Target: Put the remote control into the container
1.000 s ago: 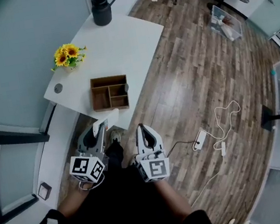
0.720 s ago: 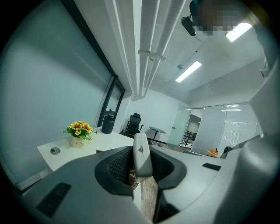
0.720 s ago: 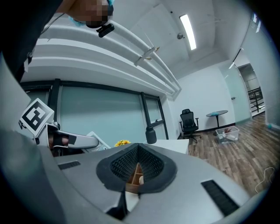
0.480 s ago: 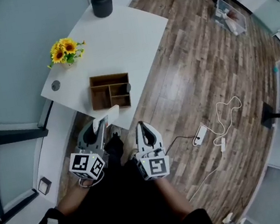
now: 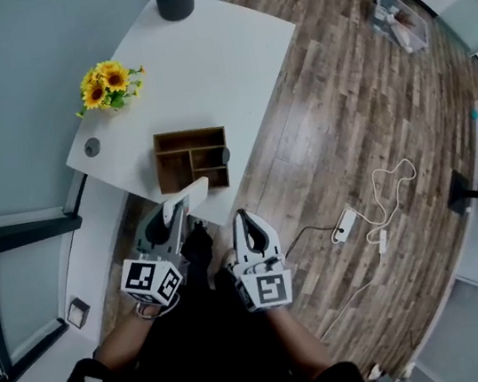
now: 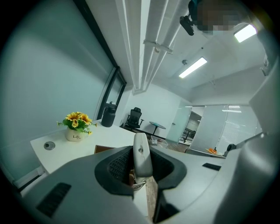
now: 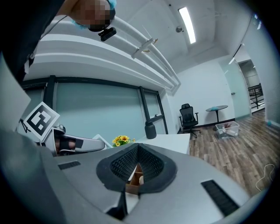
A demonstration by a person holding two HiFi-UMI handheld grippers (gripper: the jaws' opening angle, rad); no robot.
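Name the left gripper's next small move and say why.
Probably ease the left gripper forward until it is over the brown wooden compartment box. Its jaws are shut on the slim white remote control, which appears to sit just short of the box on the white table.

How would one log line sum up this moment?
left tongs shut on slim white remote control | right tongs shut, empty | brown wooden container on white table, remote not yet inside
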